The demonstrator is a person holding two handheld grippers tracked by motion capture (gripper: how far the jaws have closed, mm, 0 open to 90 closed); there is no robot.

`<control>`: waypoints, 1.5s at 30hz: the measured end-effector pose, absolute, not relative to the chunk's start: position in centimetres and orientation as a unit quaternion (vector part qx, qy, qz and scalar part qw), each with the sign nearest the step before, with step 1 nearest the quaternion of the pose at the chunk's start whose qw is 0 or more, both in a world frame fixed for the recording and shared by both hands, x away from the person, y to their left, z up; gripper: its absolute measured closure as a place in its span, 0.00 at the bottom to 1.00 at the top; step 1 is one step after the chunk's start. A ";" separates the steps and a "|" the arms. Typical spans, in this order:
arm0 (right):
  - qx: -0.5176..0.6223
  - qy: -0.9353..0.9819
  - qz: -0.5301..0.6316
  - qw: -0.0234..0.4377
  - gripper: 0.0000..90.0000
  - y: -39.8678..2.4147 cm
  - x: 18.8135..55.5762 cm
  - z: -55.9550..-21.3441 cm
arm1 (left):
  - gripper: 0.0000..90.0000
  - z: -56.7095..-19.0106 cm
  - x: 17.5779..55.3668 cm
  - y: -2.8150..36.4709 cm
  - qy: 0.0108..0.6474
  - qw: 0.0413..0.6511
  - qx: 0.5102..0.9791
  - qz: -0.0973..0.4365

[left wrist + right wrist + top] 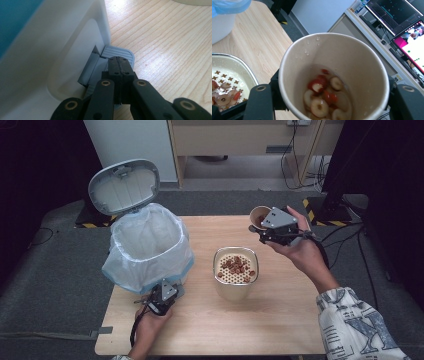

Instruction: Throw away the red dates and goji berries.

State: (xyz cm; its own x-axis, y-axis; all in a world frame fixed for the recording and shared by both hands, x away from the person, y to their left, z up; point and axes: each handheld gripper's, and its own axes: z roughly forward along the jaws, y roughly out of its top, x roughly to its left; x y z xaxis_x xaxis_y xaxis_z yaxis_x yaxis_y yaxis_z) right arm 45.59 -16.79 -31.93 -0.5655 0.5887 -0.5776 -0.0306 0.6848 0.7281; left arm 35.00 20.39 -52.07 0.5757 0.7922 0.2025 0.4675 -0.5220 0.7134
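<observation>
The cup (332,80), with fruit slices left inside, is clamped in the right gripper (276,227) above the desk (280,320), beyond and right of the strainer (235,269). The left gripper (120,65), fingers together, presses the bin (150,245) pedal (120,52); the lid (124,187) stands open.

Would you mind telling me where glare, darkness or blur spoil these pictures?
High view: dark surroundings, evenly lit table. Left gripper view: glare patches on the wood, sharp pedal, soft white bin wall. Right gripper view: paper cup sharp, monitors beyond it slightly soft.
</observation>
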 end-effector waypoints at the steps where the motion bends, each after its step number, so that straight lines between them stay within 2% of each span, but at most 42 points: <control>1: 0.172 0.809 0.358 0.433 0.38 -16.8 45.6 -31.9 | 1.00 -52.1 35.0 20.4 0.379 0.309 0.832 0.262; 20: 0.146 0.818 0.344 0.438 0.38 -14.9 45.4 -32.1 | 1.00 -52.1 35.0 20.4 0.378 0.309 0.832 0.262; 45: 0.071 0.825 0.276 0.487 0.38 -13.8 44.5 -31.2 | 1.00 -52.1 35.0 20.4 0.380 0.312 0.831 0.262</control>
State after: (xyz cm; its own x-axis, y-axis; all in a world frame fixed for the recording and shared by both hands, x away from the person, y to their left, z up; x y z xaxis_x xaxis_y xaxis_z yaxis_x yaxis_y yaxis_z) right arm 44.52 -13.79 -31.24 -0.5147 0.3860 -0.7656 -0.1513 0.8380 0.5243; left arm 35.00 20.39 -52.09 0.5743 0.7943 0.1979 0.4680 -0.5170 0.7167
